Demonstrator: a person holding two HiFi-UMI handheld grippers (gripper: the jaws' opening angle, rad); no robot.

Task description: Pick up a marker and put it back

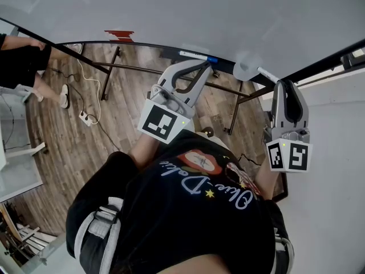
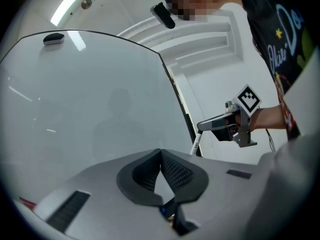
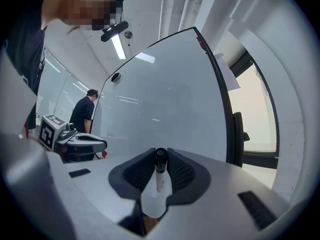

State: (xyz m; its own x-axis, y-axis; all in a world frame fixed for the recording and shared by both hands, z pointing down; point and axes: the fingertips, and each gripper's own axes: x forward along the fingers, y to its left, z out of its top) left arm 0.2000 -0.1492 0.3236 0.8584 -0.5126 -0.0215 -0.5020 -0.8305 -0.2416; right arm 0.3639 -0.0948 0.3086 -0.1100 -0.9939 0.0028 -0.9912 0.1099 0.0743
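Observation:
A large whiteboard (image 1: 182, 16) fills the top of the head view. My right gripper (image 1: 283, 84) is shut on a white marker (image 1: 266, 73) whose tip points at the board's lower edge. In the right gripper view that marker (image 3: 159, 176), black-capped, sits pinched between the pads and points straight ahead. The left gripper view shows it (image 2: 195, 144) sticking out of the right gripper (image 2: 202, 125) next to the board's black frame. My left gripper (image 1: 206, 66) has its tips together, nothing showing between them. A second marker with a blue cap (image 1: 197, 56) lies just beyond those tips.
Another person in dark clothes (image 1: 23, 59) stands at the far left, also seen as a figure (image 3: 85, 111) beyond the board. A cable and power strip (image 1: 85, 117) lie on the wooden floor by the board's stand legs (image 1: 111, 73). A white wall (image 1: 336, 153) is at right.

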